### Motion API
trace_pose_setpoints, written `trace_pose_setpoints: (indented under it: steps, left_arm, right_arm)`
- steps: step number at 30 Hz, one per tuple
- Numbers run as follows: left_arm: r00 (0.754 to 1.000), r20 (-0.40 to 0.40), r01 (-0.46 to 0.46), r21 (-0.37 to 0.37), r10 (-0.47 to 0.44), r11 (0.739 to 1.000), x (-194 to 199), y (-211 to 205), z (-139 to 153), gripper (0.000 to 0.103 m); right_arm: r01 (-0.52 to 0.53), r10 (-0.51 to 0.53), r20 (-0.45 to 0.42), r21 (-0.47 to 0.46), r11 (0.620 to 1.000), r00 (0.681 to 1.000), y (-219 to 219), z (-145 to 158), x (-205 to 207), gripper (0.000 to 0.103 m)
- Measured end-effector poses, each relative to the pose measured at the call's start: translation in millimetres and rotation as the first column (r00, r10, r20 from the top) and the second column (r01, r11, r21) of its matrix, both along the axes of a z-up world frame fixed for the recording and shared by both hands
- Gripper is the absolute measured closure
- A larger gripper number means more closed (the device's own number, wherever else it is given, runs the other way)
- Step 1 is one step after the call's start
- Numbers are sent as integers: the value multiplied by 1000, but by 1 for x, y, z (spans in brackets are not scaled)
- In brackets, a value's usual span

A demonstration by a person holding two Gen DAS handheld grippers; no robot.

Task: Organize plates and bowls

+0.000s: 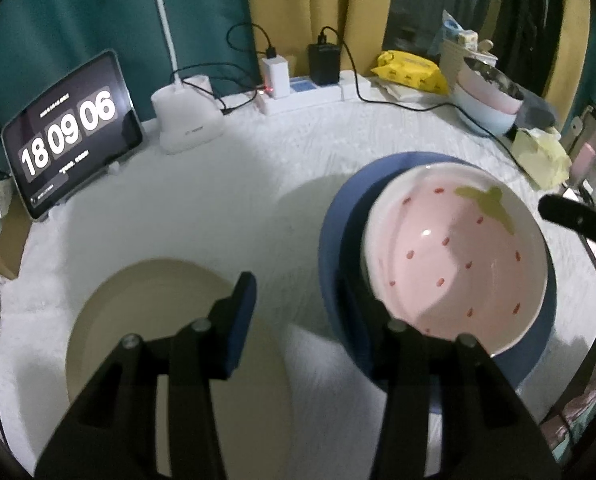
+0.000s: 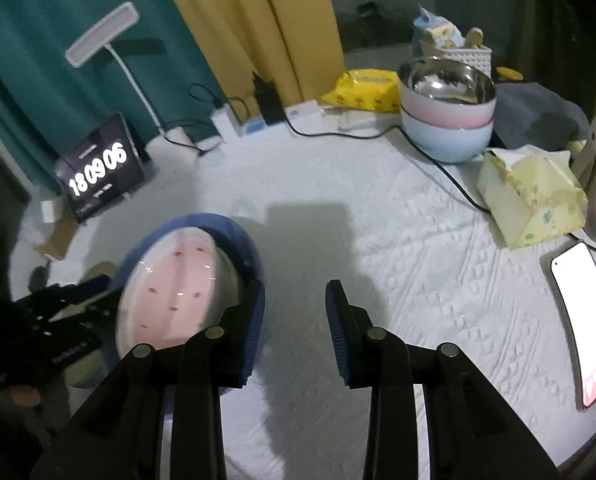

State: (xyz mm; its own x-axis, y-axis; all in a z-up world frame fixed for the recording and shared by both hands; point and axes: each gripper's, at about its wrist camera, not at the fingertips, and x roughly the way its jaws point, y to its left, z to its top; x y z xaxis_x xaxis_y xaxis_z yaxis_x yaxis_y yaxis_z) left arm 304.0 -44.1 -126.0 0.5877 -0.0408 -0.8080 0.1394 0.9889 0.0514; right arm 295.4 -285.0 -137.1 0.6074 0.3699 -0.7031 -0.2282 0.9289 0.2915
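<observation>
Nearest the left wrist camera, the left gripper [image 1: 298,312] is seen spread wide with nothing held, one finger over a round beige plate [image 1: 145,300], the other beside a pink strawberry-patterned ceramic bowl [image 1: 454,256]. The bowl is seated in a round dark blue plate [image 1: 338,232] on the white textured tablecloth [image 2: 378,240]. The right gripper [image 2: 293,320] is likewise parted and empty. Farther back, stacked pastel bowls [image 2: 446,120] are seen.
</observation>
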Motion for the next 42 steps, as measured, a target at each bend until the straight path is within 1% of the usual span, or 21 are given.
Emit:
trace_pose_setpoints:
  steps: [2, 5, 7, 9, 11, 13, 15, 16, 17, 18, 19, 20, 21, 22, 24, 27, 33, 36, 42]
  left_arm:
    - [1000, 3, -3, 3, 3, 1000, 1, 0, -1, 57]
    - [1000, -6, -5, -10, 5, 1000, 5, 2, -1, 57]
    - [1000, -9, -6, -16, 6, 1000, 5, 2, -2, 57]
    - [1000, -9, -11, -18, 11, 1000, 5, 2, -2, 57]
    - [1000, -12, -27, -36, 26, 999, 5, 4, -3, 57]
    - [999, -13, -49, -71, 48, 996, 5, 7, -4, 60]
    - [998, 2, -56, -86, 57, 995, 2, 7, -4, 61]
    - [999, 5, -51, -97, 52, 994, 1, 6, -4, 69]
    - [999, 5, -43, -114, 44, 993, 0, 5, -4, 73]
    - [999, 10, -34, -118, 36, 992, -1, 2, -4, 82]
    - [999, 20, -28, -104, 31, 994, -2, -2, -3, 90]
    - [999, 31, -17, -90, 20, 996, -3, -7, -3, 93]
    - [999, 44, -27, -72, 30, 997, -4, -10, -2, 93]
    - [998, 48, -34, -78, 38, 996, -5, -10, -2, 94]
    - [998, 49, -38, -119, 44, 992, -4, -7, -1, 94]
    - [998, 39, -52, -151, 59, 987, -2, -3, -1, 95]
    - [996, 66, -42, -157, 53, 987, -9, -6, 1, 95]
    - [997, 62, -33, -182, 45, 983, -10, -6, 2, 95]
    - [998, 60, -12, -204, 25, 979, -12, -13, 4, 95]
  right_arm:
    - [-21, 21, -8, -14, 1000, 1000, 6, -2, 0, 70]
    - [-34, 33, -45, -28, 999, 998, 16, -12, 5, 70]
    - [-47, 44, -78, -42, 998, 996, 23, -21, 8, 68]
    - [-15, 9, -62, -87, 996, 998, 29, -24, 7, 59]
    - [13, -21, -64, -113, 993, 998, 32, -27, 8, 55]
    - [42, -48, -81, -75, 996, 996, 28, -30, 10, 55]
    - [72, -72, -96, -1, 997, 993, 18, -34, 13, 49]
    - [91, -88, -105, 29, 995, 991, 14, -37, 13, 49]
    - [100, -95, -107, 45, 994, 990, 11, -38, 12, 49]
    - [106, -100, -102, 52, 993, 990, 11, -38, 11, 49]
    - [107, -101, -97, 56, 993, 990, 11, -37, 10, 50]
    - [104, -99, -93, 57, 993, 991, 13, -37, 9, 56]
    - [97, -92, -85, 55, 994, 992, 15, -35, 9, 64]
    - [84, -81, -71, 45, 995, 994, 19, -32, 7, 69]
    - [67, -66, -47, 29, 997, 997, 27, -27, 4, 92]
    - [65, -65, -28, 0, 998, 997, 38, -23, 1, 93]
    - [74, -73, -34, 27, 997, 997, 34, -26, 1, 93]
    - [84, -82, -38, 35, 996, 996, 32, -26, -1, 94]
    - [109, -106, -49, 52, 993, 993, 23, -22, -5, 94]
